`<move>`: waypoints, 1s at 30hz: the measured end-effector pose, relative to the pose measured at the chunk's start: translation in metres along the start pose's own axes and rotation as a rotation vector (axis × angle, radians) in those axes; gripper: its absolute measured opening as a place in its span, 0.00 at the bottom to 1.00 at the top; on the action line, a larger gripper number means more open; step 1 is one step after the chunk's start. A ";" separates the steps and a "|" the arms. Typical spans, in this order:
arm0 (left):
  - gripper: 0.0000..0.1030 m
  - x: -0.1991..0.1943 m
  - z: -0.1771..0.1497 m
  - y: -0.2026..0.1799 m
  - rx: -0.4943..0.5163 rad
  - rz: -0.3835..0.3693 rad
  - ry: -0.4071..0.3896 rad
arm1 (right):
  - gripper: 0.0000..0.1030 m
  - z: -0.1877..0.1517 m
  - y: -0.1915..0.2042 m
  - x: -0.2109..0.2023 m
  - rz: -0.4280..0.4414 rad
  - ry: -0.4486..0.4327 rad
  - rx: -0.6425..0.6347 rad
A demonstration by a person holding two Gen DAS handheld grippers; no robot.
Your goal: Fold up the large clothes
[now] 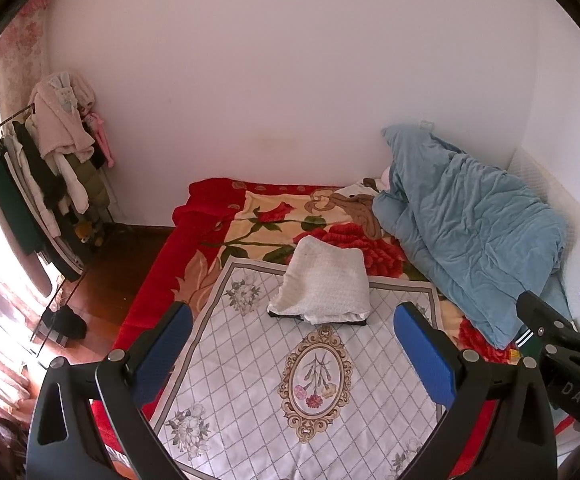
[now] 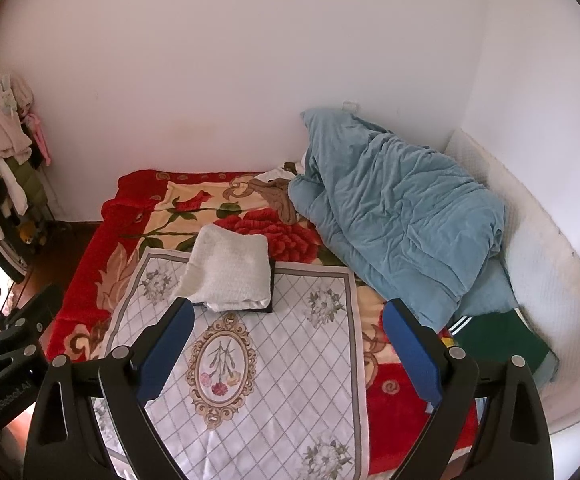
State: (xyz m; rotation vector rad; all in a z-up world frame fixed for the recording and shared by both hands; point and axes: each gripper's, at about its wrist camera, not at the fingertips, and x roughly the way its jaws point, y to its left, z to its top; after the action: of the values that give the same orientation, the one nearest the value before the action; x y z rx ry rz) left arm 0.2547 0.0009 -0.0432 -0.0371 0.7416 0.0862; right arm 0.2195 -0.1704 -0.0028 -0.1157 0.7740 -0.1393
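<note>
Folded white garment [image 1: 321, 284] on bed, ahead of both open tools [image 1: 293, 344] [image 2: 288, 336].

Both wrist views look down and forward from above the bed's near end, facing the plain white wall [image 1: 290, 60] — set well back. They share the folded white knitted garment [image 2: 226, 276], the crumpled blue quilt [image 1: 473, 224]; the left seems offset leftward.

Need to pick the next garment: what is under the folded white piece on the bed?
The folded white garment rests on a flat black item, of which only an edge shows, on the patterned white cloth. The rest of it is covered.
</note>
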 end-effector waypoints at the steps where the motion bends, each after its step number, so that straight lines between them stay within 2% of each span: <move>1: 1.00 -0.001 0.001 0.000 0.000 0.001 0.000 | 0.94 0.000 0.000 0.000 0.000 0.000 0.000; 30: 1.00 -0.008 0.005 0.002 -0.003 -0.002 0.004 | 0.94 -0.015 -0.007 -0.014 -0.017 -0.003 0.023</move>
State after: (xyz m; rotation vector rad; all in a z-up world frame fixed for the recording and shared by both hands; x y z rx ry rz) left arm 0.2516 0.0026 -0.0342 -0.0409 0.7454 0.0848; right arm 0.1983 -0.1755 -0.0032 -0.1006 0.7683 -0.1645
